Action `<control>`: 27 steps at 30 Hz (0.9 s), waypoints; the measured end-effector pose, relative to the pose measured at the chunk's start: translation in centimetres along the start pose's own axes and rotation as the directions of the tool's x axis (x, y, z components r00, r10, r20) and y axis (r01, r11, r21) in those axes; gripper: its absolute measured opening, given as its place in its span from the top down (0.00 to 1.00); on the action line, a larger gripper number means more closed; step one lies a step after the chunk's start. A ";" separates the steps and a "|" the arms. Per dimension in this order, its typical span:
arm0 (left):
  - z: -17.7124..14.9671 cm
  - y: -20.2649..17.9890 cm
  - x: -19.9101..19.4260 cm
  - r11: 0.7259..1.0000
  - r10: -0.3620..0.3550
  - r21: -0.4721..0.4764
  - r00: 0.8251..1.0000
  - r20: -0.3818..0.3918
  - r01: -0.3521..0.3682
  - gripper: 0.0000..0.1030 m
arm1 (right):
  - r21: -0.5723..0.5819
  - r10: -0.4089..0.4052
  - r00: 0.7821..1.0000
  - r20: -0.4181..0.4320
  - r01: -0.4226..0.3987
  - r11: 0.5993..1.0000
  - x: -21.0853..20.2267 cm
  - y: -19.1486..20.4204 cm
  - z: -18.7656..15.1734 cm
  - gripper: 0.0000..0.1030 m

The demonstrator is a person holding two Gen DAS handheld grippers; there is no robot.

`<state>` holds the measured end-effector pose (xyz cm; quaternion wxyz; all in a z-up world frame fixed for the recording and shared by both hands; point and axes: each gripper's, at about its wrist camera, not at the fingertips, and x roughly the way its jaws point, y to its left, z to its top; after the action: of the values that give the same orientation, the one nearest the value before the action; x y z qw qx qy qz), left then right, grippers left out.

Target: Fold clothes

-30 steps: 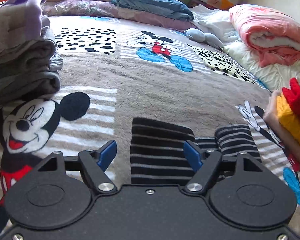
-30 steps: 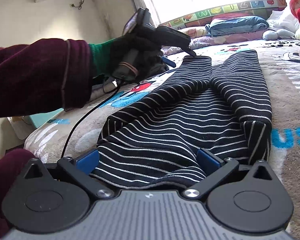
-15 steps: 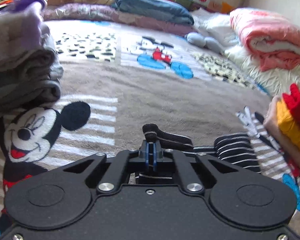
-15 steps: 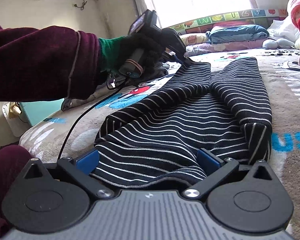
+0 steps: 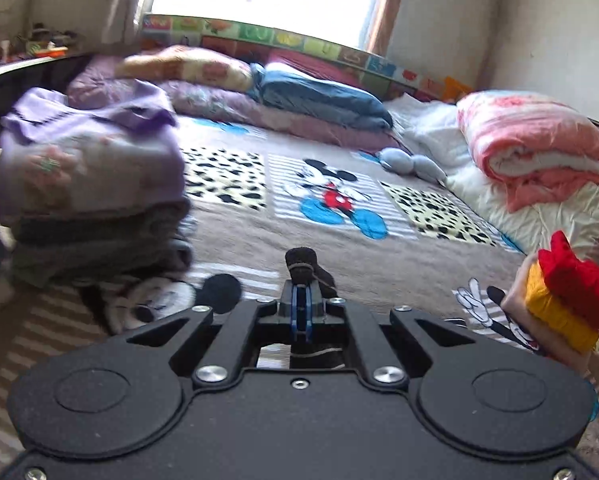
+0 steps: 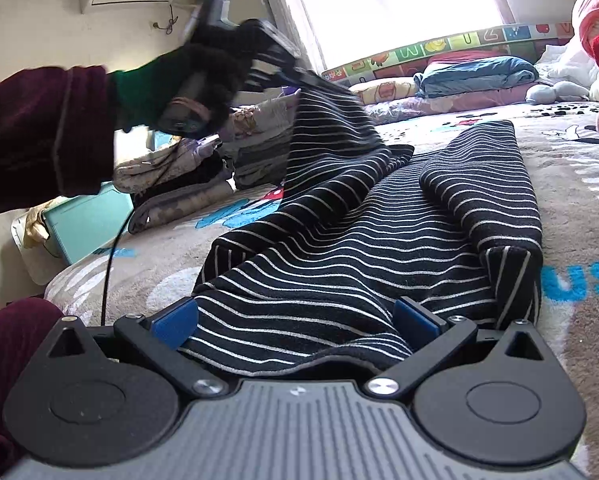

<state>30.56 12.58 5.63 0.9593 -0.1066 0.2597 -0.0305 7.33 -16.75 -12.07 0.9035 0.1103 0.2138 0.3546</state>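
Black garment [image 6: 339, 264] with thin white stripes, lying lengthwise on the bed [image 6: 579, 208]: one far end raised off the bed, the other flat, near hem at the bed's edge.

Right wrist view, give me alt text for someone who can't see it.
A gloved left hand lifts one end of a black striped garment off the bed with its tongs shut on the cloth. The right tongs stand open in the foreground around the garment's near edge.

The left gripper [image 5: 300, 312] has its blue pads [image 5: 295, 314] pressed together on a dark fold of the striped garment [image 5: 309, 268], which sticks up above the jaws. Beyond lies the cartoon blanket [image 5: 339, 248]; left of the jaws, a pile of folded clothes [image 5: 91, 184].
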 end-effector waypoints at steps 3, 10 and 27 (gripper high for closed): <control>0.0 1.9 -1.8 0.999 0.028 -0.019 0.999 0.017 -0.028 0.99 | -0.001 0.002 1.000 0.004 -0.002 1.000 -0.1 0.0 -0.1 0.00; -0.6 6.3 -5.5 0.994 0.092 -0.066 0.995 0.042 -0.089 0.99 | 0.010 0.017 1.000 0.023 -0.018 1.000 -0.4 -0.4 -0.3 0.00; -4.8 16.5 -12.2 0.960 0.197 -0.214 0.978 0.065 -0.179 0.99 | 0.019 0.033 0.999 0.039 -0.034 0.999 -0.5 -0.7 -0.5 0.00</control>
<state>17.66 29.19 3.90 0.9518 -0.1820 0.2288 0.0925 7.22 -17.59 -12.58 0.9003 0.1295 0.1979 0.3653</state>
